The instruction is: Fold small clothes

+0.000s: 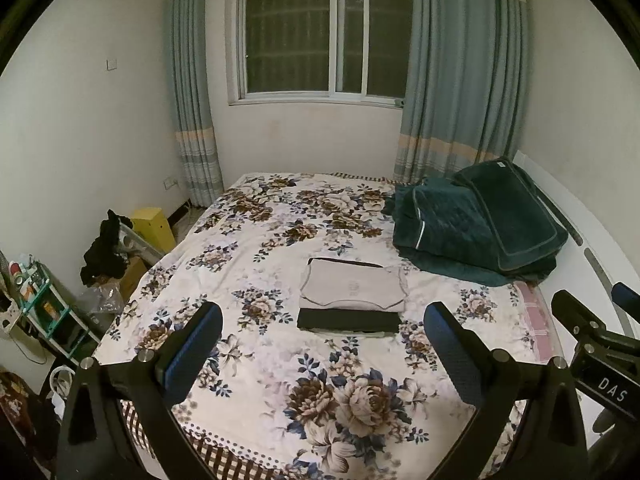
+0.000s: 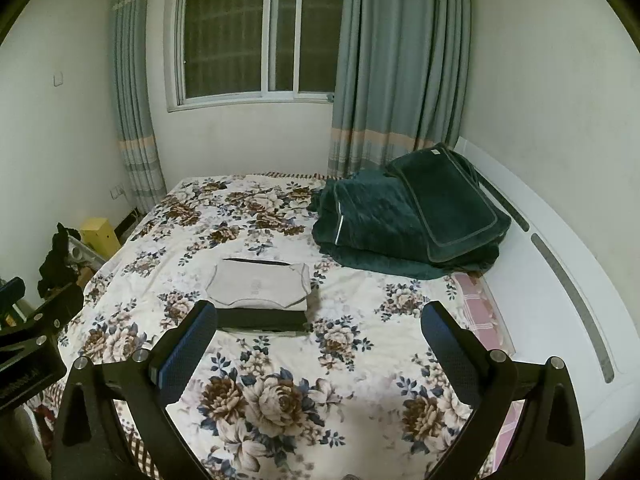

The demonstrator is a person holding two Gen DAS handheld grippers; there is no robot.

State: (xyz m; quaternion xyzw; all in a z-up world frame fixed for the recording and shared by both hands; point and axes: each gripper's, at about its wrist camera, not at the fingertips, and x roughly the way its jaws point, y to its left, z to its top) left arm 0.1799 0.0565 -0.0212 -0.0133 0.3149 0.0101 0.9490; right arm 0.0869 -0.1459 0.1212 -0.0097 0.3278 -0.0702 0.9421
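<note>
A folded grey garment point(image 1: 354, 287) point(image 2: 260, 284) lies on top of a folded black garment point(image 1: 348, 320) point(image 2: 262, 319) in the middle of the flowered bedsheet point(image 1: 280, 360) point(image 2: 360, 360). My left gripper point(image 1: 323, 316) is open and empty, held above the near part of the bed, short of the pile. My right gripper point(image 2: 319, 314) is open and empty too, to the right of the pile. The right gripper's body shows at the right edge of the left wrist view point(image 1: 600, 344). The left gripper's body shows at the left edge of the right wrist view point(image 2: 36, 328).
A dark green folded quilt point(image 1: 480, 224) point(image 2: 408, 216) sits at the far right of the bed by the white headboard point(image 2: 560, 280). Left of the bed are a yellow box point(image 1: 154, 226), black clothing point(image 1: 106, 252) and a cluttered shelf point(image 1: 44, 304). A curtained window point(image 1: 320, 40) is behind.
</note>
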